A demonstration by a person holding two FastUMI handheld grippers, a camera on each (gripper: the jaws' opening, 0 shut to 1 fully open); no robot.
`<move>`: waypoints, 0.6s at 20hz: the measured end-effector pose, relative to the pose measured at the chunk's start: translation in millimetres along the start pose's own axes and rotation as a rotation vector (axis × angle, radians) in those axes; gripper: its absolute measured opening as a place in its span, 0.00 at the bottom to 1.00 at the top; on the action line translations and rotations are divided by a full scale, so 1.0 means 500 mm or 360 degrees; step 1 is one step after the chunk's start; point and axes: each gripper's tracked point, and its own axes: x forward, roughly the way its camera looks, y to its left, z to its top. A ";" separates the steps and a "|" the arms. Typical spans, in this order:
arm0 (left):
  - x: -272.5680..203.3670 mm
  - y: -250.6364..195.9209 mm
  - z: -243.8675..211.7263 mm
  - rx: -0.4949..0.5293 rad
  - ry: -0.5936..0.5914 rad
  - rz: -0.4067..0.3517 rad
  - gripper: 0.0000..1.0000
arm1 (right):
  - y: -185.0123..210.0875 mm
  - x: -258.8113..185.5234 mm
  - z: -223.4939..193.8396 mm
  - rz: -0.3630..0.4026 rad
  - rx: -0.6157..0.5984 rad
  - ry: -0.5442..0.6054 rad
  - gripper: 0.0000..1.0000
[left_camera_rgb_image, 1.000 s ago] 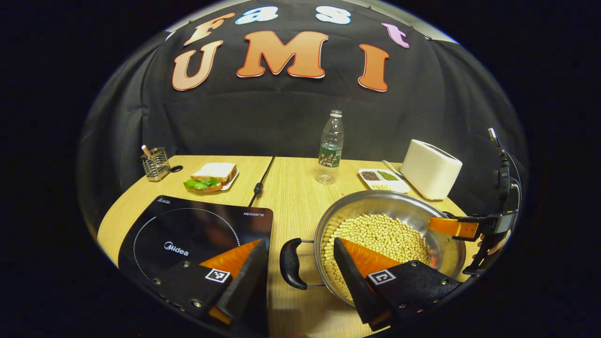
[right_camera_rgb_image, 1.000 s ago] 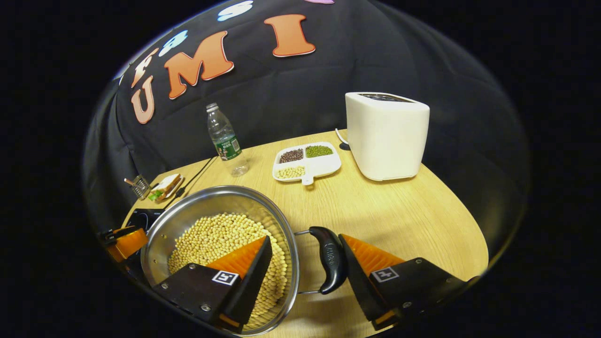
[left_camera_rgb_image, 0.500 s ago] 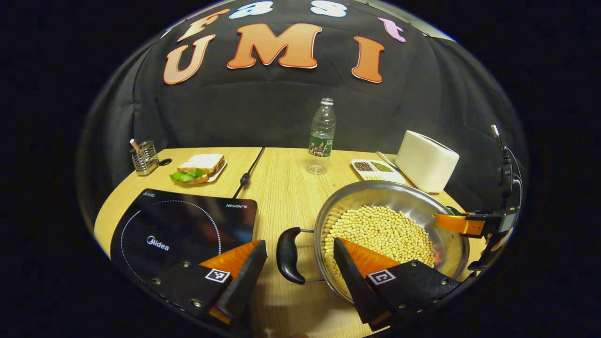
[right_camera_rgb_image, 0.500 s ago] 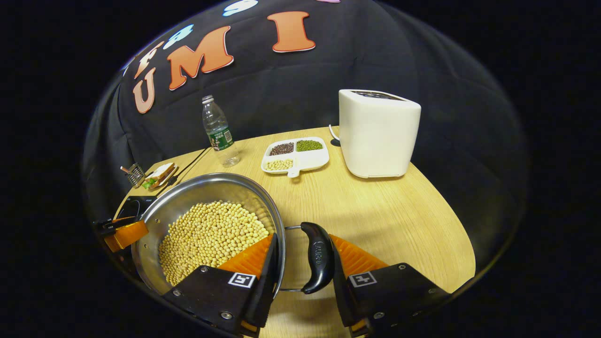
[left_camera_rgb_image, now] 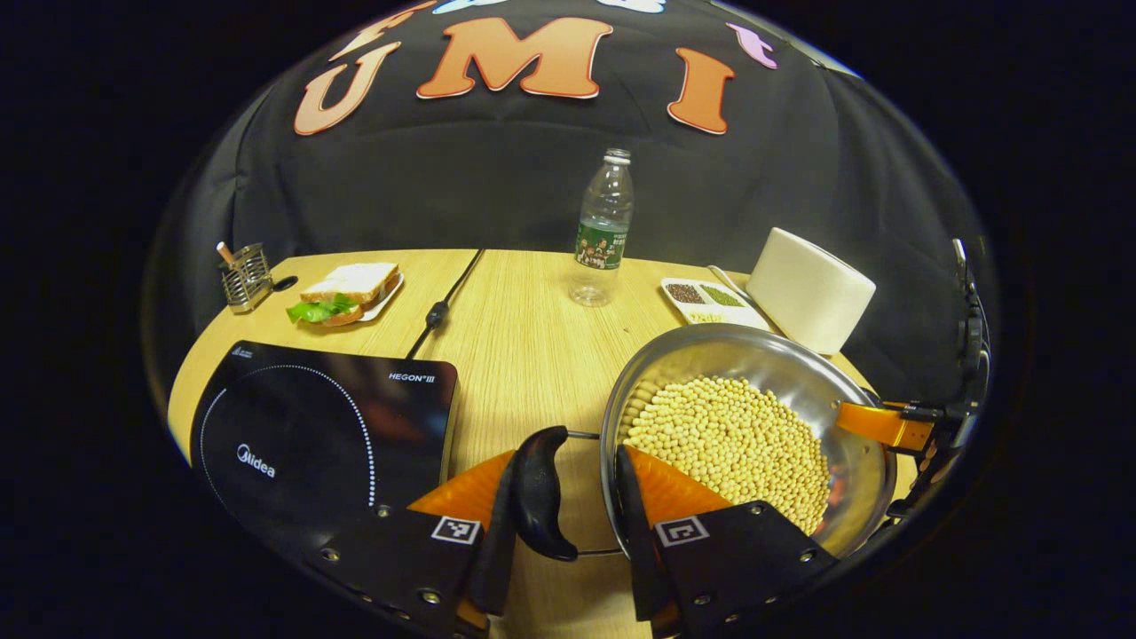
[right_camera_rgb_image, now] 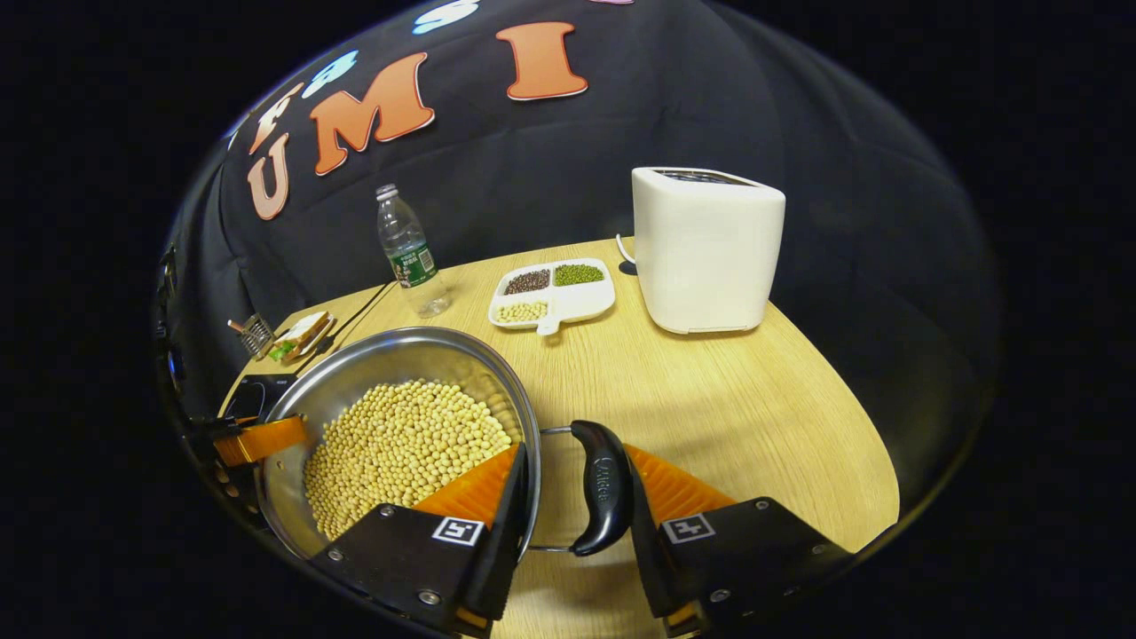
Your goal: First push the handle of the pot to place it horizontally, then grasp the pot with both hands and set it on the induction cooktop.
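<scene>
A steel pot (left_camera_rgb_image: 754, 348) full of soybeans (left_camera_rgb_image: 728, 435) sits on the wooden table, with a black handle on each side. My left gripper (left_camera_rgb_image: 561, 461) is shut on the left handle (left_camera_rgb_image: 537, 493): one finger presses its outer side, the other lies against the pot's inner wall. In the right gripper view, my right gripper (right_camera_rgb_image: 575, 457) is shut the same way on the right handle (right_camera_rgb_image: 602, 484) of the pot (right_camera_rgb_image: 399, 342). The black induction cooktop (left_camera_rgb_image: 302, 426) lies flat just left of the pot, with nothing on it.
Behind the pot stand a water bottle (left_camera_rgb_image: 602, 232), a divided dish of beans (left_camera_rgb_image: 706, 300) and a white toaster (right_camera_rgb_image: 706, 248). A sandwich on a plate (left_camera_rgb_image: 342, 293), a wire holder (left_camera_rgb_image: 241, 277) and the cooktop's cord (left_camera_rgb_image: 439, 306) lie at the back left.
My left gripper moved in and shut on the left handle in the last half second. The right gripper shut on the right handle before that and has held still since.
</scene>
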 end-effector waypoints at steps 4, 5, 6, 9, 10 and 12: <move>-0.010 -0.008 -0.003 0.0022 0.0069 0.0045 0.52 | 0.000 -0.010 -0.005 -0.0037 0.0030 0.0013 0.55; -0.013 -0.013 -0.006 -0.0007 0.0058 0.0042 0.49 | 0.004 -0.017 -0.007 -0.0027 0.0057 0.0037 0.52; -0.022 -0.017 -0.011 -0.0038 0.0055 0.0032 0.45 | 0.008 -0.021 -0.016 -0.0026 0.0074 0.0054 0.43; -0.075 -0.022 -0.002 -0.0044 0.0024 -0.0009 0.41 | -0.001 -0.091 -0.017 -0.0052 0.0096 0.0026 0.45; -0.090 -0.022 0.014 -0.0038 -0.0015 -0.0021 0.41 | 0.004 -0.112 -0.002 -0.0056 0.0104 -0.0014 0.41; -0.129 -0.014 0.036 -0.0035 -0.0053 -0.0036 0.41 | 0.022 -0.153 0.013 -0.0058 0.0120 -0.0048 0.45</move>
